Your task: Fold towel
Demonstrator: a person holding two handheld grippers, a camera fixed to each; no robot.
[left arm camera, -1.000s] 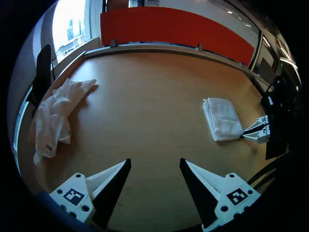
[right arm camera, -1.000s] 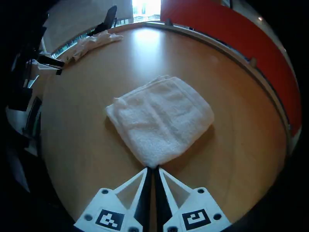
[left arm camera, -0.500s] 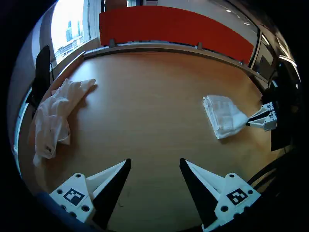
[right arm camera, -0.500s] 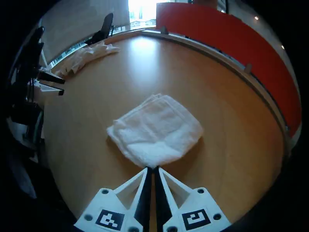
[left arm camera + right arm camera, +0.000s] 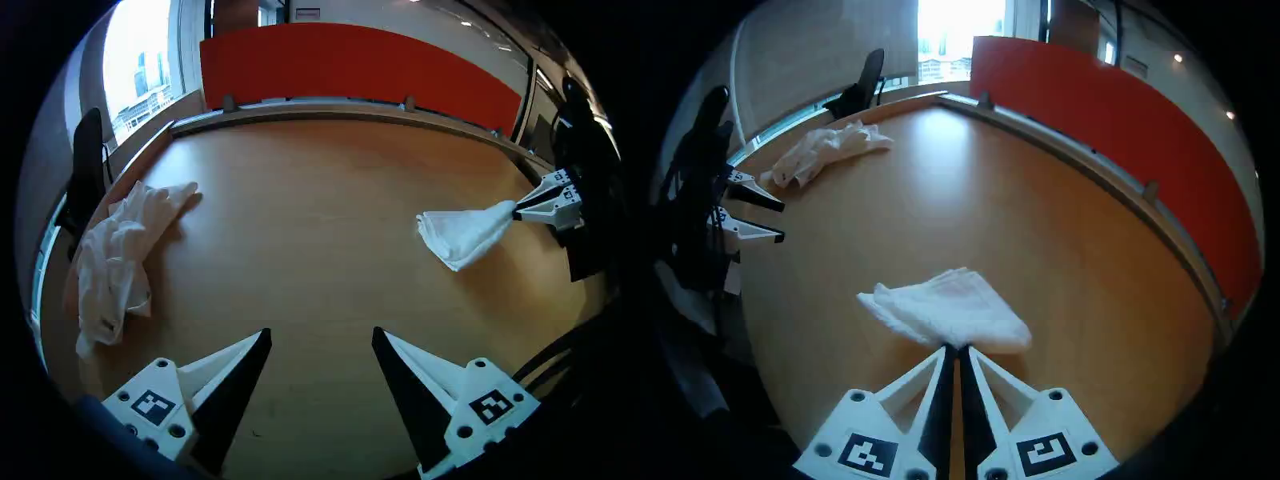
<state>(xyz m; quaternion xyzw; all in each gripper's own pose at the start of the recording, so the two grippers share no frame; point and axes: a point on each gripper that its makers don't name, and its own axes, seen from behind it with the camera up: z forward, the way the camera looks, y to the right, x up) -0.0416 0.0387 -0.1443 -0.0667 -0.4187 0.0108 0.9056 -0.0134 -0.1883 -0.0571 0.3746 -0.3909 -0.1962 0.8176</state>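
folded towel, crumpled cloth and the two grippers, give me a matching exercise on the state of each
1 folded towel
2 crumpled cloth
3 left gripper
4 right gripper

A lying in a loose heap
B shut on a towel corner
C held up by one corner
D open, holding nothing

Pairs: 1-C, 2-A, 3-D, 4-B

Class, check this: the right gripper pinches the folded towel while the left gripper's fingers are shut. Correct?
No: the left gripper is open, its fingers apart, as the left gripper view shows. The right gripper does pinch the folded towel.
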